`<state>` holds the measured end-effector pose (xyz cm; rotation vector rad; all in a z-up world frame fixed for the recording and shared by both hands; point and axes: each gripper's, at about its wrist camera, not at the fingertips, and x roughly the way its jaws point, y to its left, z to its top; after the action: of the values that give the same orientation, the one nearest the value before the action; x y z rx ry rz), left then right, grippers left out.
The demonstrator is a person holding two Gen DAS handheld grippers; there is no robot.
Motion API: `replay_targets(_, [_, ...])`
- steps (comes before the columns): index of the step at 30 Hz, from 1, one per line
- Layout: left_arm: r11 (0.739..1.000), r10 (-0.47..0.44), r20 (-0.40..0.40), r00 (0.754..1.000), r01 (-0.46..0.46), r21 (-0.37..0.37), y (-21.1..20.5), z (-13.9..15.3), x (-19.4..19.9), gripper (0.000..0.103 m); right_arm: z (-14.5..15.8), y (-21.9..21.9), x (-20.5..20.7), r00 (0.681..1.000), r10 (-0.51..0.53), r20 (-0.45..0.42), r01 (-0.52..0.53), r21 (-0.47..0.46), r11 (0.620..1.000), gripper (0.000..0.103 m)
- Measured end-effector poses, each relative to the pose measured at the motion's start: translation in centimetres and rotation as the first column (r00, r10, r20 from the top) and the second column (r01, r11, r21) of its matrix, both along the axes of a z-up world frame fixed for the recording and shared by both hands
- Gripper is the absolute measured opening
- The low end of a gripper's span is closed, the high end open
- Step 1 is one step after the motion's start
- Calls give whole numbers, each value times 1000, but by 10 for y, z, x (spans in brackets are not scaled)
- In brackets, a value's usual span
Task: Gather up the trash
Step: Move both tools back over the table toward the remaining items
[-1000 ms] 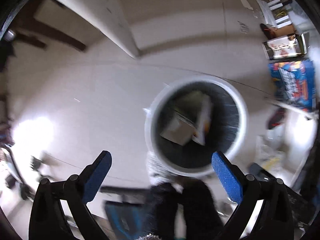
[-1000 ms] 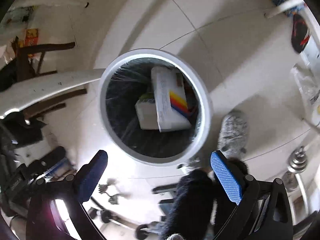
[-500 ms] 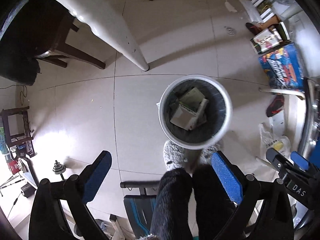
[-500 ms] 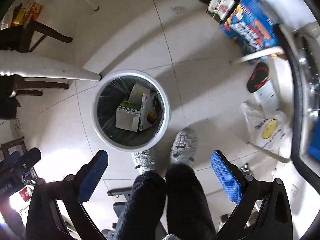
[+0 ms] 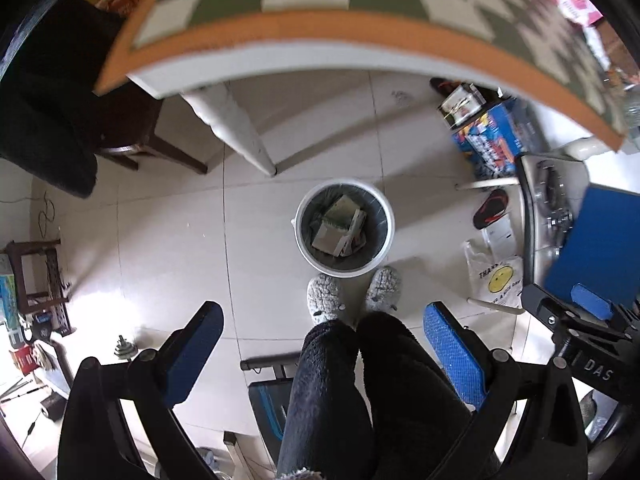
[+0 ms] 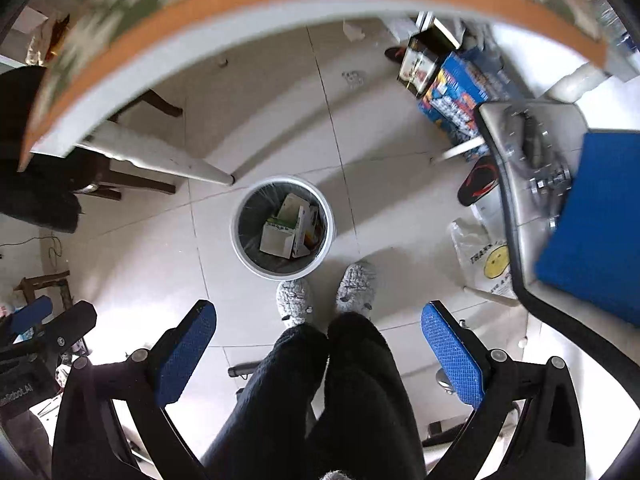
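Left wrist view: left claw [image 5: 322,338] points down at the floor, blue pads spread wide apart, nothing between them. White round trash bin [image 5: 345,228] stands on the tiled floor at 12 o'clock from the claw, dark liner inside. Contents: several cardboard boxes [image 5: 334,226], pale green and white, lying tilted against one another. Two grey slippers [image 5: 354,294] just beside the bin rim at its 6 o'clock. Desk [image 5: 320,32] with green-checked, orange-edged cloth arcs across the top; its white leg [image 5: 236,132] lands near the bin at 11 o'clock.

Right wrist view: right claw [image 6: 318,340] likewise apart and empty. Bin [image 6: 283,228] at 12 o'clock, slightly left; boxes [image 6: 288,226] fill its middle, one green-topped, one showing a coloured side. Blue carton [image 6: 456,96] on the floor at 2 o'clock, well apart from the bin.
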<state>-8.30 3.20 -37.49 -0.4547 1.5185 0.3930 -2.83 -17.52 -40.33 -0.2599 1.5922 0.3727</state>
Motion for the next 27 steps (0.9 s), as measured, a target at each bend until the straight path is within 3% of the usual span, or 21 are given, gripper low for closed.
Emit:
replay_targets(7, [1000,15,77,997,-16,22,11,60,-7,102,96,4,-13,999,-27,23,25,84,996,103])
replay_targets(12, [994,35,182,983,-53,99,34,104,23,102,145,15,2,996,-70,46,62,159,985,103])
replay_targets(15, [985,26,246,969,-66,159,46,131,54,102,167,27,29,994,-76,72,62,178,982,103])
replay_targets(20, [970,15,310,951,-89,226,65,156,116,102,196,48,99,990,-20,142,1,133,991,103])
replay_targets(27, [980,123,298,947,-164,117,89,147,256,102,203,42,237,975,-115,188,90,137,986,103])
